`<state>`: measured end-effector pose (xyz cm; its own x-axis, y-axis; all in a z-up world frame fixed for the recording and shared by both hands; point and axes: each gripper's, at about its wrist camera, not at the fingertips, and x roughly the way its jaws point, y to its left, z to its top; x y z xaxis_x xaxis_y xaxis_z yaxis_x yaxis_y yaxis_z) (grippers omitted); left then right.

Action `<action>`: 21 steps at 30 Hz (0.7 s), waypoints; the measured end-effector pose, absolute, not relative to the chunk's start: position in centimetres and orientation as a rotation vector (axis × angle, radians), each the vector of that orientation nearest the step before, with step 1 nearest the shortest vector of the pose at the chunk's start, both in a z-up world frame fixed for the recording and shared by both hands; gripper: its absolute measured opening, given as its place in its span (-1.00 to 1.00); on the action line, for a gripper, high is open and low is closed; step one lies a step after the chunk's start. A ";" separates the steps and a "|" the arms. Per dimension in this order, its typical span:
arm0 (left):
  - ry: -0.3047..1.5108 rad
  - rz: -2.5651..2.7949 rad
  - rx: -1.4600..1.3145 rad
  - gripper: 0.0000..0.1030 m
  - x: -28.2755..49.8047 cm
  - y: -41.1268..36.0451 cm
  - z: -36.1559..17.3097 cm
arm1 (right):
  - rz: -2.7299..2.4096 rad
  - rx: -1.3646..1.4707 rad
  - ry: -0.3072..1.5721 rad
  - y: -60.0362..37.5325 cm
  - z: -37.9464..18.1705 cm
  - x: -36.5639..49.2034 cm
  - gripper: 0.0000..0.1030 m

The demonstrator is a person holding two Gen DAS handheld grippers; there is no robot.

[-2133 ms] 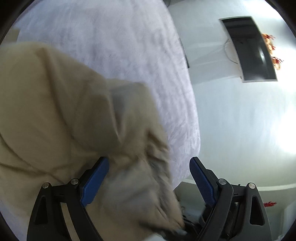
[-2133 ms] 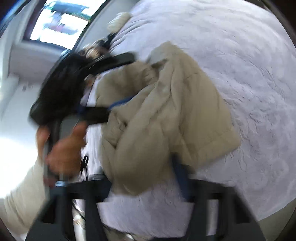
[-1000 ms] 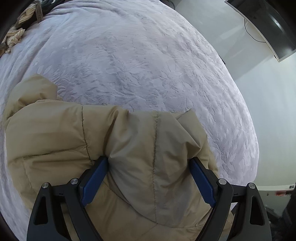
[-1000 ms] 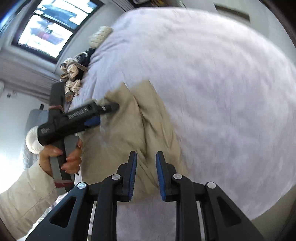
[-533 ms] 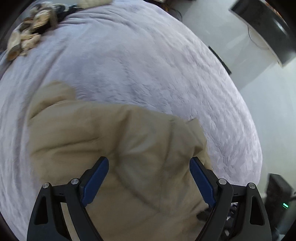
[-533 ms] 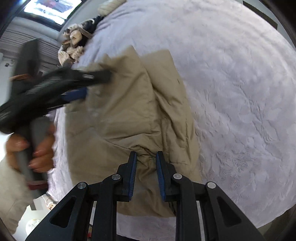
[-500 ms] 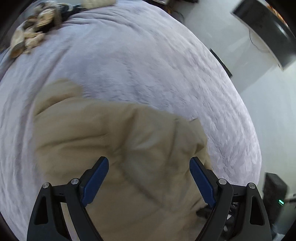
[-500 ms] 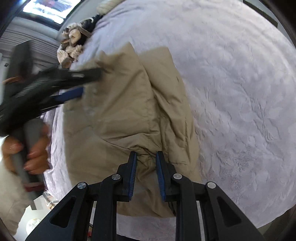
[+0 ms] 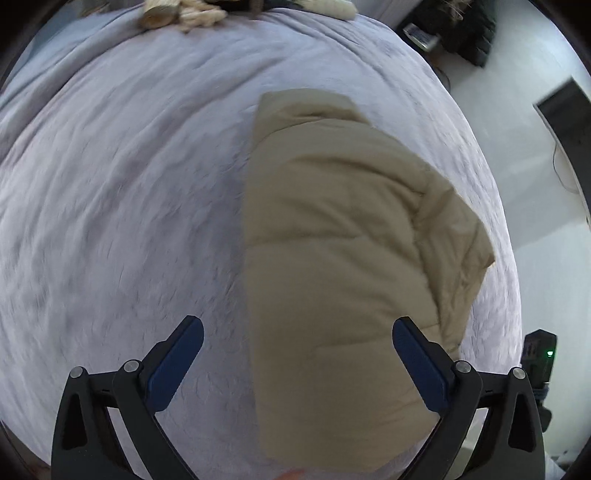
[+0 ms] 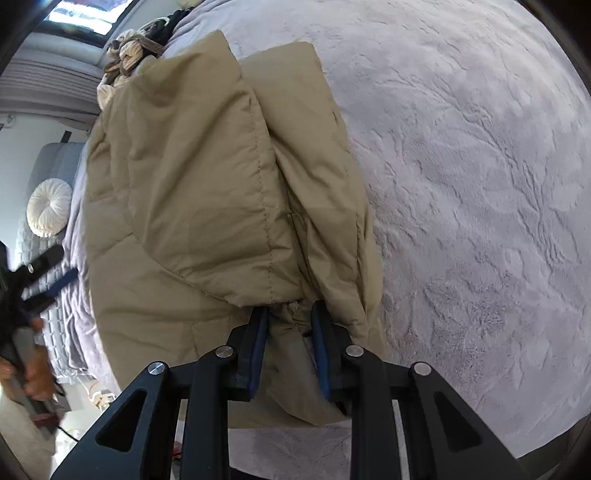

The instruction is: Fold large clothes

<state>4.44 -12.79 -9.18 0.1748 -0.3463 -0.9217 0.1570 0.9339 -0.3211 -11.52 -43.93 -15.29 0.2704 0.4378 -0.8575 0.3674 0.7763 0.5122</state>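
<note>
A tan padded jacket [image 9: 343, 266] lies folded on the lavender bedspread [image 9: 122, 206]. In the right wrist view the jacket [image 10: 207, 184] fills the left and middle. My right gripper [image 10: 290, 317] is shut on a bunched fold of the jacket at its near edge. My left gripper [image 9: 295, 336] is open and empty, held above the jacket's near left edge. The left gripper also shows at the left edge of the right wrist view [image 10: 40, 273], blurred, off the jacket.
A heap of other clothes [image 9: 184, 13] lies at the bed's far end, also in the right wrist view [image 10: 129, 55]. A round white cushion [image 10: 48, 212] sits on a grey seat beside the bed. A dark screen [image 9: 565, 114] hangs on the right wall.
My left gripper has let go of the jacket and pulled back to the left, off the garment. My right gripper stays shut on the jacket's near edge.
</note>
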 end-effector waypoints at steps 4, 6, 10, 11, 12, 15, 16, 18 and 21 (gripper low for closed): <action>1.399 -0.364 -0.247 0.98 4.2 -10.9 -11.4 | 0.085 0.730 1.329 -44.8 -14.3 -11.2 -0.40; 1.410 -0.361 -0.310 0.98 4.3 -10.0 -12.1 | 0.100 0.732 1.315 -45.3 -13.2 -11.0 -0.21; 1.418 -0.373 -0.430 0.98 4.9 -8.3 -13.0 | 0.106 0.701 1.246 -46.6 -10.2 -10.5 0.57; 1.423 -0.382 -0.450 0.98 5.0 -8.0 -13.3 | 0.106 0.696 1.233 -46.8 -9.8 -10.4 0.64; 1.429 -0.392 -0.463 0.98 5.2 -7.9 -13.4 | 0.113 0.697 1.226 -47.1 -9.6 -10.2 0.64; 1.440 -0.425 -0.472 0.98 5.6 -7.8 -14.0 | 0.107 0.671 1.227 -47.6 -9.5 -9.3 0.70; 1.444 -0.438 -0.472 0.98 5.7 -7.9 -14.1 | 0.110 0.660 1.233 -47.5 -9.6 -8.9 0.71; 1.449 -0.458 -0.476 0.98 6.2 -8.2 -14.2 | 0.107 0.633 1.252 -47.0 -9.7 -8.3 0.71; 1.461 -0.502 -0.479 0.98 6.5 -8.8 -14.7 | 0.118 0.574 1.283 -45.6 -10.3 -6.6 0.71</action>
<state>6.47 -8.83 -14.75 0.0455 -0.5901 -0.8061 0.0304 0.8073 -0.5893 -6.59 -45.63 -10.29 0.2984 0.3934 -0.8696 0.2288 0.8551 0.4653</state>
